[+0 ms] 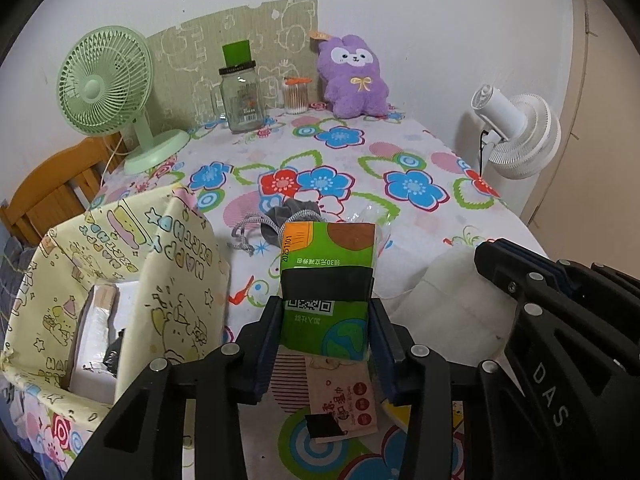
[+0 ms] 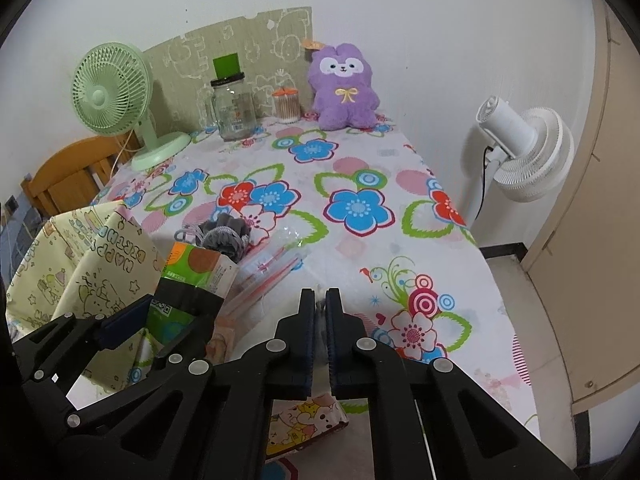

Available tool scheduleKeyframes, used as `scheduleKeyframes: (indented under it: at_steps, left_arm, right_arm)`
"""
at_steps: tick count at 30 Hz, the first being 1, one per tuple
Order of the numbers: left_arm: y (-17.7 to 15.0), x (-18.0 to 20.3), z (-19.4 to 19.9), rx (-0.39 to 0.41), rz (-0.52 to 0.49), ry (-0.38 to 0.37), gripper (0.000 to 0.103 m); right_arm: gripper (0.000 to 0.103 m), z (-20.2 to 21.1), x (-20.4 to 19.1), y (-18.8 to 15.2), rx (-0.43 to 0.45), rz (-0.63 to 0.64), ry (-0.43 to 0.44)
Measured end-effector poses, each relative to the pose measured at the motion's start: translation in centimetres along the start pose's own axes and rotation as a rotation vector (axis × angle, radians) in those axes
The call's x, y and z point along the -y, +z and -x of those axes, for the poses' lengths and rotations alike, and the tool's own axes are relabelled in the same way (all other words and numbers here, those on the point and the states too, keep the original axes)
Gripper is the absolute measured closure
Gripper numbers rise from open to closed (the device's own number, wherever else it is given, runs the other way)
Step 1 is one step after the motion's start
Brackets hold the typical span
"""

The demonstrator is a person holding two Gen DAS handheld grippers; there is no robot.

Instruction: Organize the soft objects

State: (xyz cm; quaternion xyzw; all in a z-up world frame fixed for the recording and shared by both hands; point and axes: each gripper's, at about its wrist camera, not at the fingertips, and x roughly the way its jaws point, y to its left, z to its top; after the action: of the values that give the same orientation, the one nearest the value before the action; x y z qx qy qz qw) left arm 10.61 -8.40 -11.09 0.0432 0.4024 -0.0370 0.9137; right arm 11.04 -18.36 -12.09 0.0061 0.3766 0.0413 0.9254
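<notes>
Left wrist view: the left tool [image 1: 326,320] is pinching a soft green tissue pack [image 1: 326,280], its blue pads pressing the pack's two long sides. The glossy, rectangular pack is standing with its long axis running away from the camera toward the far edge of the surface [image 1: 420,216], raised above a flat pink paper packet [image 1: 344,396]. A floppy yellow printed bag [image 1: 120,280] is sitting open at the left edge. A grey knit pouch [image 1: 280,220] is lying just beyond the pack. The right tool [image 1: 496,264] is showing at the right, over something white.

Right wrist view: the right tool [image 2: 320,300] is pressed together on a thin, clear, crinkly plastic film [image 2: 319,308]. The pack is tilting up near the bag at the left edge. A fuzzy purple plush [image 2: 344,88] is sitting upright at the far edge.
</notes>
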Motion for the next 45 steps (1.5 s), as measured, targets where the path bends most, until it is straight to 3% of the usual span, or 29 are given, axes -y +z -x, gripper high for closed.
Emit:
scheduleKeyframes:
  at_steps: [45]
  left_arm:
    - [3.1,-2.2,7.8,0.171,-0.034,-0.013,0.060]
  right_arm:
    - [0.096,7.5,-3.9,3.9,0.161,0.069,-0.020]
